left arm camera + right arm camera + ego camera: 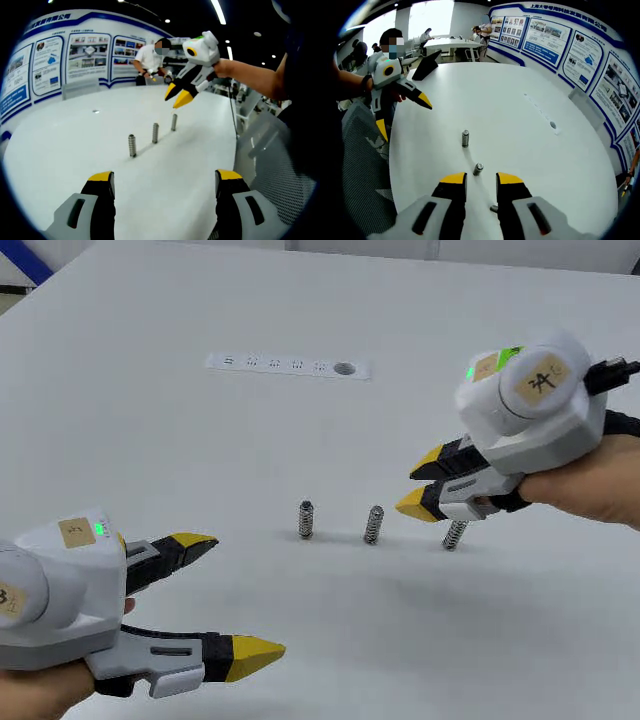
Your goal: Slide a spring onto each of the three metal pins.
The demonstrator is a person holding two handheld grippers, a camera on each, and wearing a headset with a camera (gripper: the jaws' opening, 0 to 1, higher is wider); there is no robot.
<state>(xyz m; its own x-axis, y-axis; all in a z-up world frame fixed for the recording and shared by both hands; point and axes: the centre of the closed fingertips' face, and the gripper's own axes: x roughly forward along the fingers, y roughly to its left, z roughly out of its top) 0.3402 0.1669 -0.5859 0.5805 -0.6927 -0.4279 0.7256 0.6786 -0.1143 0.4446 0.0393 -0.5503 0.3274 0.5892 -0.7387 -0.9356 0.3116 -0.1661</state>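
All three springs [374, 524] stand upright in a row on the tabletop [150, 440], seemingly each over its pin, so you look finished, with left gripper [235, 595] jaws wide and empty and right gripper [417, 486] jaws narrow and empty beside the rightmost spring [455, 534].

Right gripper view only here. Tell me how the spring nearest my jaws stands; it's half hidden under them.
Observer: In the head view that nearest spring leans, while the middle spring and the far spring stand upright.
Operator: Report whether my gripper touches it.
Observer: No. In the left gripper view the right gripper hangs just above it, apart from it, with nothing between its jaws.
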